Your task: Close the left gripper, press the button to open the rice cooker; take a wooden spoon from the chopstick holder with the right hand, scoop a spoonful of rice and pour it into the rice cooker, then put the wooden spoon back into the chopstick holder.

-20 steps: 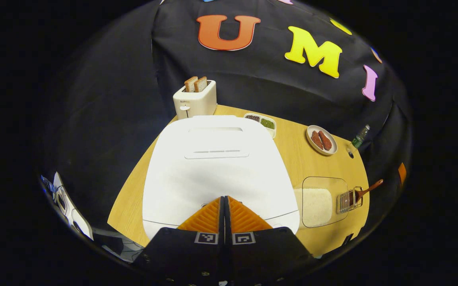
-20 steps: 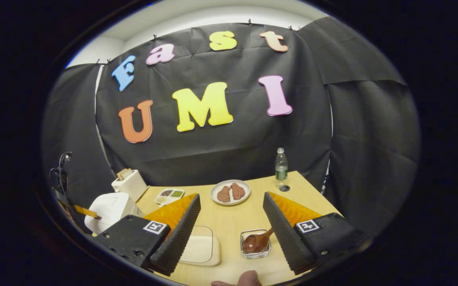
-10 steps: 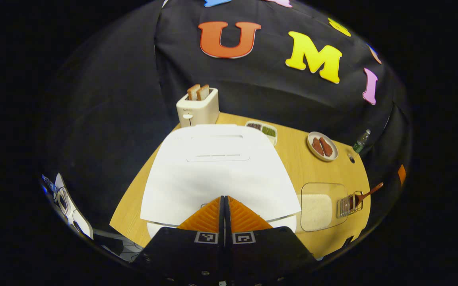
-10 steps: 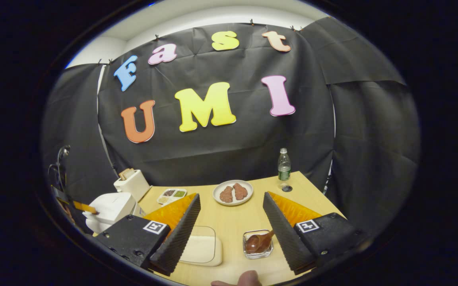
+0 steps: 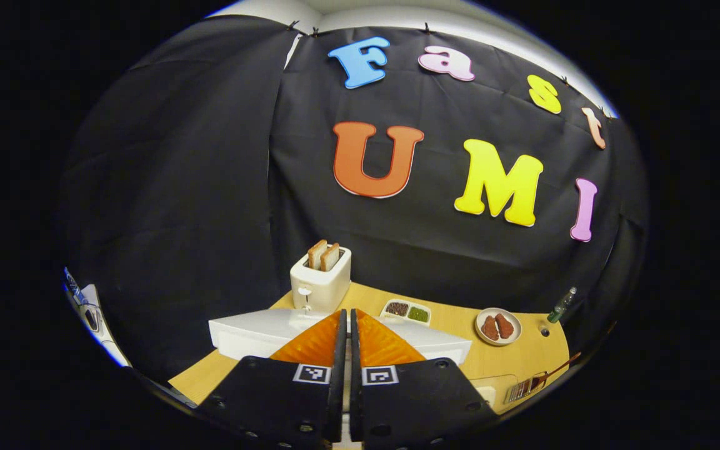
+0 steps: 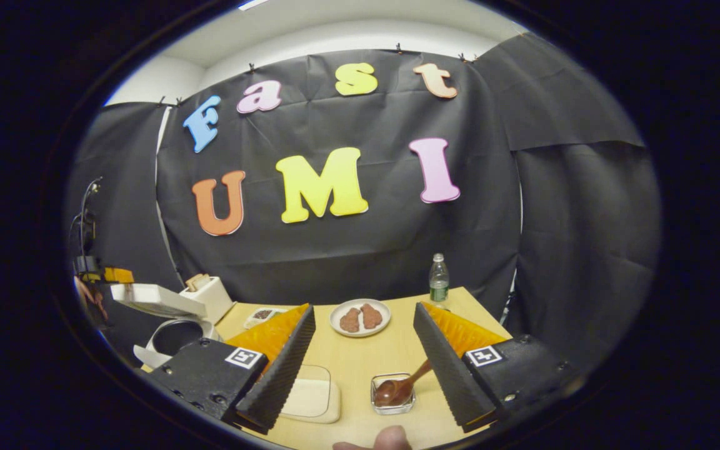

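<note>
The white rice cooker [image 6: 172, 337] stands open at the table's left, its lid [image 6: 154, 300] swung up and the dark pot showing. In the left gripper view the raised lid [image 5: 241, 328] lies edge-on just beyond my left gripper [image 5: 344, 314], which is shut on nothing; the same left gripper [image 6: 117, 275] hangs beside the lid's upper edge. My right gripper [image 6: 363, 307] is open above the table. Between and below its fingers a wooden spoon [image 6: 397, 389] leans bowl-down in a clear chopstick holder [image 6: 391, 400]. A clear box of rice [image 6: 310, 397] lies to the left of the holder.
A toaster [image 5: 320, 284] with bread stands behind the cooker. A small seasoning tray [image 5: 407, 310], a plate [image 6: 335, 325] of meat and a bottle [image 6: 438, 278] line the table's far side. A fingertip [image 6: 391, 437] shows at the near edge.
The cooker's lid has sprung from flat to raised. My left gripper, still shut, has lifted and tilted up off the cooker's front. The right gripper has barely moved.
</note>
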`<state>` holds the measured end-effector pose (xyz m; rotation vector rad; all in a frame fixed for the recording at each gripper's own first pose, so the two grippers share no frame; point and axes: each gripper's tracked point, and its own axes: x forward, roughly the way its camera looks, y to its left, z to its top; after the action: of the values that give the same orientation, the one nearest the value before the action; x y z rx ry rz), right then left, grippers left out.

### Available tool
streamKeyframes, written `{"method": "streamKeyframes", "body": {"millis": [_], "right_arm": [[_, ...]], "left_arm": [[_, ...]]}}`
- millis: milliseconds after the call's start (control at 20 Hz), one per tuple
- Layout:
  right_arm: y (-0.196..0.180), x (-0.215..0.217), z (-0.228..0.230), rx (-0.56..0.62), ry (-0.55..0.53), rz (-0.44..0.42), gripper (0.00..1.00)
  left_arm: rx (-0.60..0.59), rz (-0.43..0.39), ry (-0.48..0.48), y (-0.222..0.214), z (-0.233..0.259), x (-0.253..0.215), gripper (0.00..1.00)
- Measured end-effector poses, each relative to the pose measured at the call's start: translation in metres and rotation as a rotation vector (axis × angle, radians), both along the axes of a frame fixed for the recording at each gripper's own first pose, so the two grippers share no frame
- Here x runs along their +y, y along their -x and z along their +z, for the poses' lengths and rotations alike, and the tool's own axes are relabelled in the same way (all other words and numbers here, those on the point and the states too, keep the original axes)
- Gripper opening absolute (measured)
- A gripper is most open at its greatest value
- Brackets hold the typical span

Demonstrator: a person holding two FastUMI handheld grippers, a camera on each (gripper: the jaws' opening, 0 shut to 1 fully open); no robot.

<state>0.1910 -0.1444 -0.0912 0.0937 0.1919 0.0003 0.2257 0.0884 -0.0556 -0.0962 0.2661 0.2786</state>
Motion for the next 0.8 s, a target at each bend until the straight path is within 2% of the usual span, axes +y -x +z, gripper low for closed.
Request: {"method": "streamKeyframes", "body": {"millis": [50, 150, 250, 300, 350, 500, 550, 650, 700, 750, 800], "right_arm": [[0.003, -0.002, 0.000, 0.004, 0.004, 0.005, 0.99], [0.008, -0.008, 0.001, -0.005, 0.028, 0.011, 0.99], [0.013, -0.014, 0.000, -0.011, 0.047, 0.012, 0.99], [0.014, -0.017, -0.005, -0.001, 0.052, 0.009, 0.99], [0.016, -0.019, -0.011, 0.015, 0.054, 0.009, 1.00], [0.023, -0.027, -0.029, 0.063, 0.053, 0.010, 1.00], [0.025, -0.030, -0.036, 0.081, 0.049, 0.011, 1.00], [0.032, -0.035, -0.051, 0.118, 0.052, 0.011, 1.00], [0.034, -0.038, -0.056, 0.129, 0.056, 0.008, 1.00], [0.036, -0.042, -0.060, 0.138, 0.056, 0.004, 1.00], [0.039, -0.045, -0.066, 0.154, 0.061, 0.000, 0.99]], "left_arm": [[-0.025, 0.006, -0.020, 0.001, 0.007, -0.002, 0.11], [-0.069, 0.001, -0.045, 0.002, 0.019, -0.008, 0.10], [-0.102, -0.025, -0.065, 0.011, 0.025, -0.022, 0.16], [-0.119, -0.041, -0.072, 0.015, 0.029, -0.030, 0.16], [-0.135, -0.052, -0.073, 0.023, 0.031, -0.038, 0.27], [-0.143, -0.077, -0.041, 0.042, 0.032, -0.060, 0.43], [-0.142, -0.082, -0.038, 0.050, 0.032, -0.066, 0.54], [-0.141, -0.089, -0.042, 0.062, 0.033, -0.075, 0.63], [-0.143, -0.092, -0.043, 0.068, 0.033, -0.077, 0.79], [-0.145, -0.093, -0.047, 0.072, 0.032, -0.080, 0.89], [-0.146, -0.091, -0.048, 0.074, 0.032, -0.082, 0.94]]}}
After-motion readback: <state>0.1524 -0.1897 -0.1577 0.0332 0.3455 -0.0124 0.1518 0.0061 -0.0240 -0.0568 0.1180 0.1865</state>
